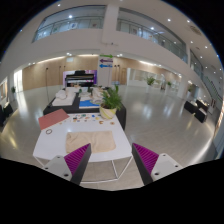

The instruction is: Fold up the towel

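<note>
A beige towel point(90, 142) lies flat on a white table point(50, 142), just ahead of my fingers. My gripper point(110, 166) is open and empty. It hovers above the table's near edge. The left finger's magenta pad point(68, 166) sits near the towel's front left corner. The right pad point(150, 158) is off to the table's right side, over the floor. Nothing stands between the fingers.
A reddish-pink flat item point(52, 118) lies on the table's far left. Beyond the towel stand a potted plant point(110, 100) and a blue book point(89, 105) on a dark table. The shiny atrium floor point(160, 120) spreads around, with dark seats point(197, 108) at the far right.
</note>
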Tool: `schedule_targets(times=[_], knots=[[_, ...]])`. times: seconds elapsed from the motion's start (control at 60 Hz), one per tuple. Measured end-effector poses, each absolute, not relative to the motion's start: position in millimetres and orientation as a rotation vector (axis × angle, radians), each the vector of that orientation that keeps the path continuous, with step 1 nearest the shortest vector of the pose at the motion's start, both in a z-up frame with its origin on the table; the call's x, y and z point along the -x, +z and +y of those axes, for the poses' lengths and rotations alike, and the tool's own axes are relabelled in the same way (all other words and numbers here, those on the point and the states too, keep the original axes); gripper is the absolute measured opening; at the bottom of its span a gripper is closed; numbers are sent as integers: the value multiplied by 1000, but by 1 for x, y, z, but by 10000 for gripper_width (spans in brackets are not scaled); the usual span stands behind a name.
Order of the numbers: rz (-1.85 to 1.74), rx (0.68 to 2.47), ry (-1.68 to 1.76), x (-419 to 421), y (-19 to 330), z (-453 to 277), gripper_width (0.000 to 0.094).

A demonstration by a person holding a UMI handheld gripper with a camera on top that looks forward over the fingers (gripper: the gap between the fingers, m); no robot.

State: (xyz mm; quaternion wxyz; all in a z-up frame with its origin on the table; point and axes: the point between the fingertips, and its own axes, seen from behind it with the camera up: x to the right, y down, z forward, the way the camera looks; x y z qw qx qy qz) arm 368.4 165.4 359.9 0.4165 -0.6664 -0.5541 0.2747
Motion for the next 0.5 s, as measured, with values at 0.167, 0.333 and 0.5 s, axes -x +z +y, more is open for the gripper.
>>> schedule_targets(times=[0.167, 0.333, 0.5], knots=[[-1511, 1610, 764, -336, 339, 88, 859], [-1638, 1524, 866, -299, 306, 13, 857], [-1746, 1472, 991, -237, 249, -68, 852]])
